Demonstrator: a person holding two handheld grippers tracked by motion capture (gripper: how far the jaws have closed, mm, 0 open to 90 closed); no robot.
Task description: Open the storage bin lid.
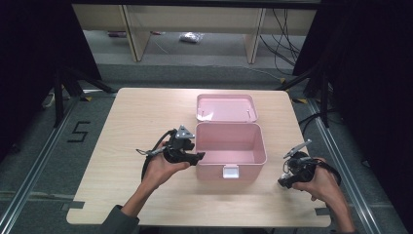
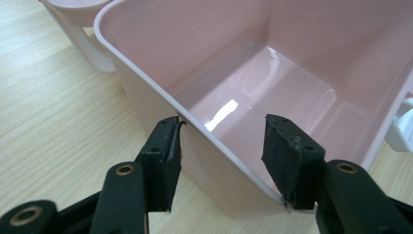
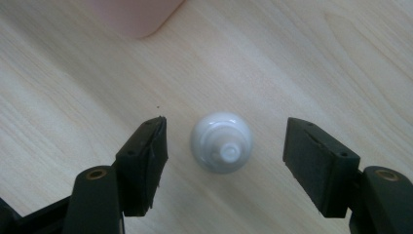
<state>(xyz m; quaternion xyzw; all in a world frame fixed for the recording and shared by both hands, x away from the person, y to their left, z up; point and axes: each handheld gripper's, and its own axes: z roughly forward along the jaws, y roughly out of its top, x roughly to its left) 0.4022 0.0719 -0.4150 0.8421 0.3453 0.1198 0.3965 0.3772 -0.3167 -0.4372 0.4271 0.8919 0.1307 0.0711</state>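
Right gripper view: the right gripper point(image 3: 225, 165) stands spread around an upright white bottle point(image 3: 222, 142); an off-centre squeeze could topple it. The left gripper point(image 2: 221, 163) straddles the pink box point(image 2: 204, 161) wall, not visibly pressing.

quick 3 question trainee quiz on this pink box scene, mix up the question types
1. True or false: the pink box has its lid open.
2. The left gripper straddles which part of the box? A) latch B) side wall C) lid
3. What stands between the jaws of the right gripper?

Key: 1 true. 2 B. 3 a small white rounded object, seen from above, untouched.
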